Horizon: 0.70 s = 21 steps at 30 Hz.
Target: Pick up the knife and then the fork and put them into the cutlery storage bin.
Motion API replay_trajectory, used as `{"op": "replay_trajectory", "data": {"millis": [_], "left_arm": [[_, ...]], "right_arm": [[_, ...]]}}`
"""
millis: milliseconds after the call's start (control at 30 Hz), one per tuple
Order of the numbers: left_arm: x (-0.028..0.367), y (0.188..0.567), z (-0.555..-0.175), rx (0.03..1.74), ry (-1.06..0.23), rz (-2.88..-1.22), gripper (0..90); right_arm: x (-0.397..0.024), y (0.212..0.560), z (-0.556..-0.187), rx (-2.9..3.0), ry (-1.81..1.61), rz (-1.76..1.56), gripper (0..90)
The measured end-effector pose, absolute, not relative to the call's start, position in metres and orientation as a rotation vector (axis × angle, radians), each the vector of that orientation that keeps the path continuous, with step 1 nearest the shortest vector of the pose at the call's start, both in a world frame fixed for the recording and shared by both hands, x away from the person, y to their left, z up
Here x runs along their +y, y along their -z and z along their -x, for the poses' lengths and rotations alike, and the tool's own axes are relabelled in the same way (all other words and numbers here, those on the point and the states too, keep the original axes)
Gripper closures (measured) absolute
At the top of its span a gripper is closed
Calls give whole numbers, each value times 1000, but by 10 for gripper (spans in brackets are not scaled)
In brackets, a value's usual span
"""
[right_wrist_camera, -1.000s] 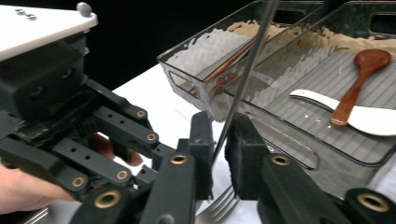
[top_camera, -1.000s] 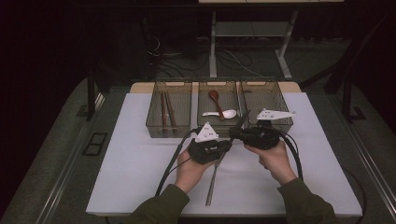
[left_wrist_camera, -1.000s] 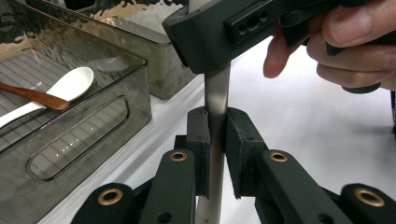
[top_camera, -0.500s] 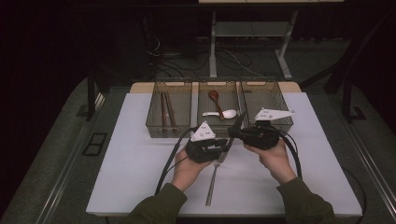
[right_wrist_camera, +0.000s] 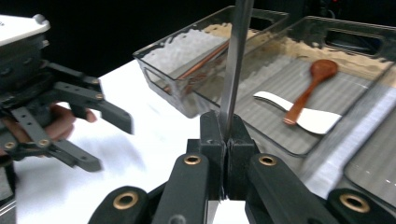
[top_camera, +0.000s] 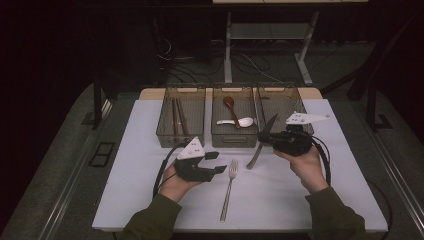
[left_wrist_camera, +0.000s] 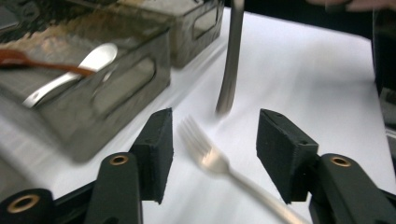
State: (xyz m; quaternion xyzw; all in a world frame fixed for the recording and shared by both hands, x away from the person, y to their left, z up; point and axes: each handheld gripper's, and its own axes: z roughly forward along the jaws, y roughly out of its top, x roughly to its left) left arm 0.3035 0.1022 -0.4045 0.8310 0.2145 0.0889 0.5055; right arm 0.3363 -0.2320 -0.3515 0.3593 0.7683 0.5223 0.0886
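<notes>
Steel table knife [top_camera: 261,141] is clamped in the right gripper [top_camera: 270,138], jaws pressed tight on the blade near its middle, handle end hanging down just above the white table [top_camera: 140,150]. It hangs in front of the three clear plastic trays, near the empty right tray [top_camera: 282,102]. A fork [top_camera: 229,187] lies flat on the table between the two hands. The left gripper [top_camera: 218,162] sits just beside the fork's tines, and its jaws, which have just been opening, stand about half apart with nothing pressed between them; the left gripper view shows the tines lying between the pads [left_wrist_camera: 159,149]. The middle tray [top_camera: 233,137] holds a white spoon [top_camera: 236,121] and a brown wooden spoon [top_camera: 231,109]; the left tray [top_camera: 179,135] holds chopsticks [top_camera: 178,116].

Risk: gripped on smooth metal off its end, the knife could pivot or slip, striking the tray rim.
</notes>
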Motion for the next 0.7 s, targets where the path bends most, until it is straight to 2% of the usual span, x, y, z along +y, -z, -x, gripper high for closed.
{"op": "replay_trajectory", "data": {"millis": [200,300,700], "left_arm": [[136,416,-295,555,-184,-2002,371],[148,423,-290,553,-166,-2002,301],[160,433,-279,619,-150,-2011,61]], "right_arm": [[-249,346,-340,2253,-1534,-1106,885],[-258,343,-343,2232,-1532,-1130,885],[-282,316,-353,2166,-1485,-1183,885]]}}
